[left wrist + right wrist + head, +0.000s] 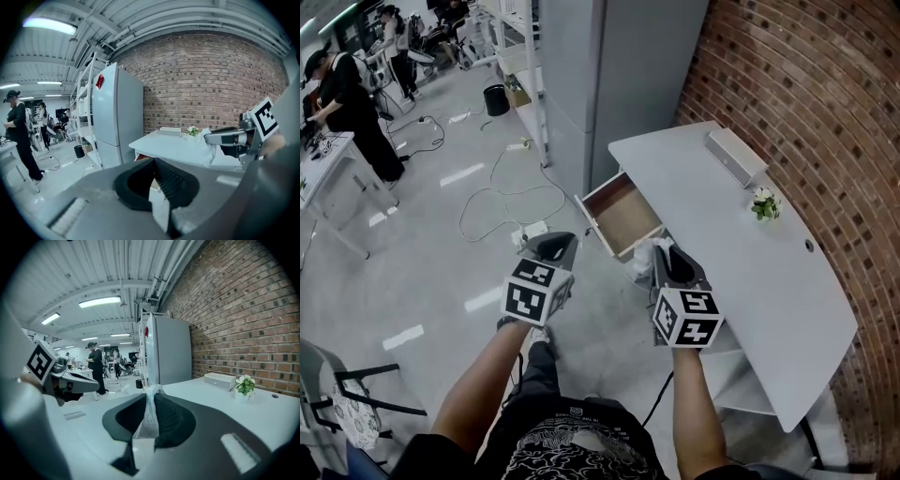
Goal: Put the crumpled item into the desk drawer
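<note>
The right gripper [664,251] pinches the crumpled item [149,416] (white, thin) near the open drawer [623,216] — the left gripper [558,241] jaws are closed, empty.

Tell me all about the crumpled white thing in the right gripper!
The crumpled item is white, thin and wrinkly, like a plastic bag or film. The jaws of the right gripper pinch it upright, with a twisted tip poking out past them. It hangs in the air near the open desk drawer, not inside it yet.
</note>
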{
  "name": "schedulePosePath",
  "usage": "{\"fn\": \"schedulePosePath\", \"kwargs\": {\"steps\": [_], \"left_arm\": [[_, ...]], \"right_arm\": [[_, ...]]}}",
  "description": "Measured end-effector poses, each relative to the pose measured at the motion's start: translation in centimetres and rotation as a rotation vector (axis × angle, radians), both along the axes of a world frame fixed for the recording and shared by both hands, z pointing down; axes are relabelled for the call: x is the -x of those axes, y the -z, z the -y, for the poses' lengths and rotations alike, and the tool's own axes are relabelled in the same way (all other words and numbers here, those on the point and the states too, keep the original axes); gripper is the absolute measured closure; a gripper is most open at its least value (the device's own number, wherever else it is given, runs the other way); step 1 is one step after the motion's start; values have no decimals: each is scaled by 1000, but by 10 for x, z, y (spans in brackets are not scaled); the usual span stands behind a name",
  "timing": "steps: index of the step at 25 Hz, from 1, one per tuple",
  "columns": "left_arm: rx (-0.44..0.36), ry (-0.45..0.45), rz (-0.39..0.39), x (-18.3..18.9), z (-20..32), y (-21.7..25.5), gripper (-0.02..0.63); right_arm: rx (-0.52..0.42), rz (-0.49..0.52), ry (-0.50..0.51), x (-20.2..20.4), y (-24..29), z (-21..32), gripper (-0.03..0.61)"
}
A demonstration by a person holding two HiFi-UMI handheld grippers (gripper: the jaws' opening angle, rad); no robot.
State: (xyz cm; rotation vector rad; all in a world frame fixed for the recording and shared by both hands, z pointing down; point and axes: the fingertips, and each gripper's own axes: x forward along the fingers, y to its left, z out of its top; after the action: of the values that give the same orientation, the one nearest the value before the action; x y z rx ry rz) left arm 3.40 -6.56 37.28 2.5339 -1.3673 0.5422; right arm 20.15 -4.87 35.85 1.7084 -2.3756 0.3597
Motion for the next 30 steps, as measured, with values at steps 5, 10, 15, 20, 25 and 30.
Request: {"fn": "schedulePosePath", "kwargs": {"steps": [5,10,15,20,25,30], "left_arm": [[18,-40,-9,2,31,-1,612],[44,-80,-17,8,64,-3,612],[67,-125,-26,12,96,-7,612],[81,-173,-46,17,128,-11,612],[100,-216,-56,24,157,-17,612],[120,-253,-71,33,186,-24,612]], "right_arm": [[18,-7,-30,7,-1,27,523],[43,-18,-59,17,-1,55,523],[67,-27,-98,25,-3,81,523],[90,-34,-148,34,-8,105,522],[111,-44,-190,43,-11,129,523],[130,-57,-230,55,-15,152,522]]}}
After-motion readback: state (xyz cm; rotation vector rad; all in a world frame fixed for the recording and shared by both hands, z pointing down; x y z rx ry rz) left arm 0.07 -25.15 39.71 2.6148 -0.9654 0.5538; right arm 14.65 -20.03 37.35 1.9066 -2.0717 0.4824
